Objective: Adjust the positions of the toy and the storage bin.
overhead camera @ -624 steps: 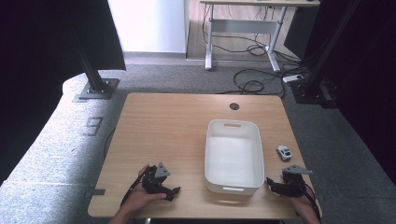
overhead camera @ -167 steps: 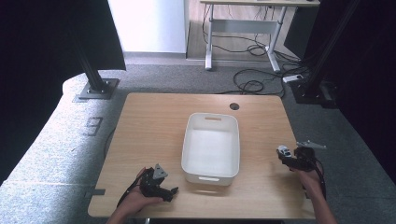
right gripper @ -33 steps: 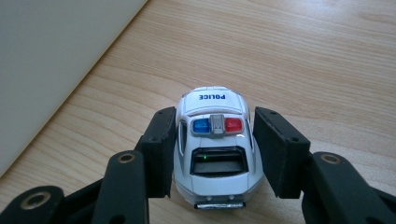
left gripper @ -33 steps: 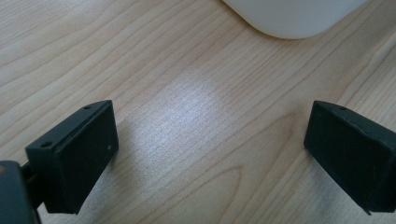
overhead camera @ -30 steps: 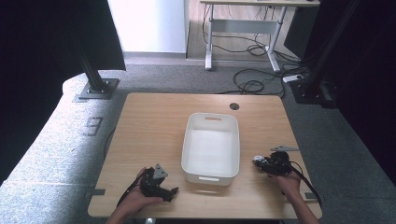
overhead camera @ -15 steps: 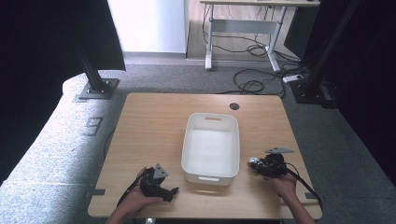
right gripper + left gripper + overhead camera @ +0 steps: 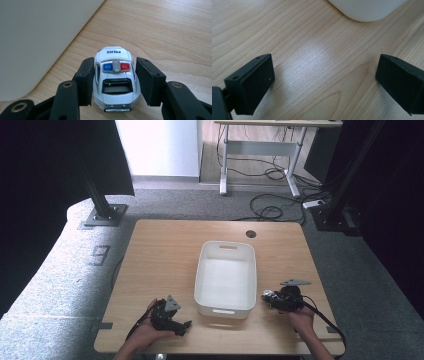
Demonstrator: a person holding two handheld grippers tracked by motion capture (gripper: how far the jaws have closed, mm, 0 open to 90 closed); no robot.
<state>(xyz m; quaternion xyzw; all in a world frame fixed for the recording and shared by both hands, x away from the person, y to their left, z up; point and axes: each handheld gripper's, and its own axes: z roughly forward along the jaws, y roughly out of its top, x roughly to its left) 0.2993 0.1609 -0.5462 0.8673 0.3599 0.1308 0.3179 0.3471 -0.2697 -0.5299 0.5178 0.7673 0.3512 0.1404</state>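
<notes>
Wooden table (image 7: pixel 165 250): near edge partly hidden by forearms. White bin (image 7: pixel 226 277), mid-table, nothing inside; cut off at frame edges in both gripper views. Left gripper (image 7: pixel 325 77), near left corner, jaws spread wide over bare wood. Right gripper (image 7: pixel 113 81) pinching toy police car (image 7: pixel 114 77): white, red-blue lightbar, "POLICE" lettering, just beside bin's right wall, toward near edge.

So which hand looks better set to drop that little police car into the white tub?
The right. The right gripper already clamps the toy police car beside the white tub, while the left gripper rests open over bare table.
</notes>
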